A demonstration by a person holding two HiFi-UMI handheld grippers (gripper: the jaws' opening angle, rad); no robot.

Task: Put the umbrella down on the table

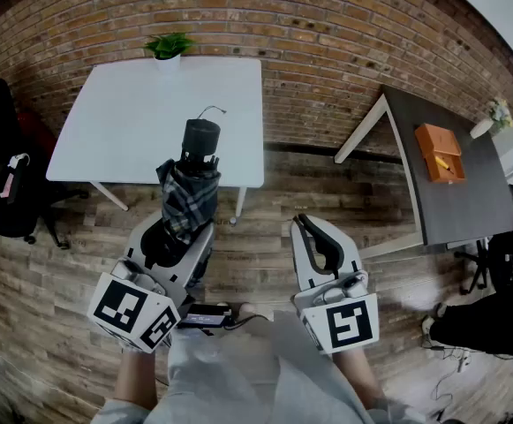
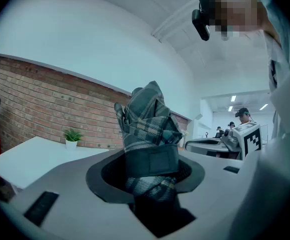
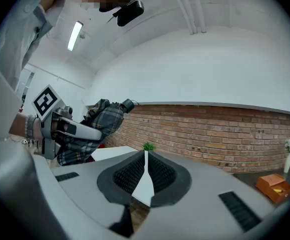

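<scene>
Folded umbrella (image 1: 190,197) gripped in the left gripper (image 1: 178,241), short of the white worktop (image 1: 124,122).
The left jaws clamp the plaid canopy at its strap, the black end tilted up towards the worktop's near edge, over the wood floor (image 1: 265,210). The right gripper (image 1: 313,237) sits beside it, jaws closed tip to tip on nothing.

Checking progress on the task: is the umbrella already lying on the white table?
No, the umbrella is clamped in the left gripper, held off the white table.
</scene>
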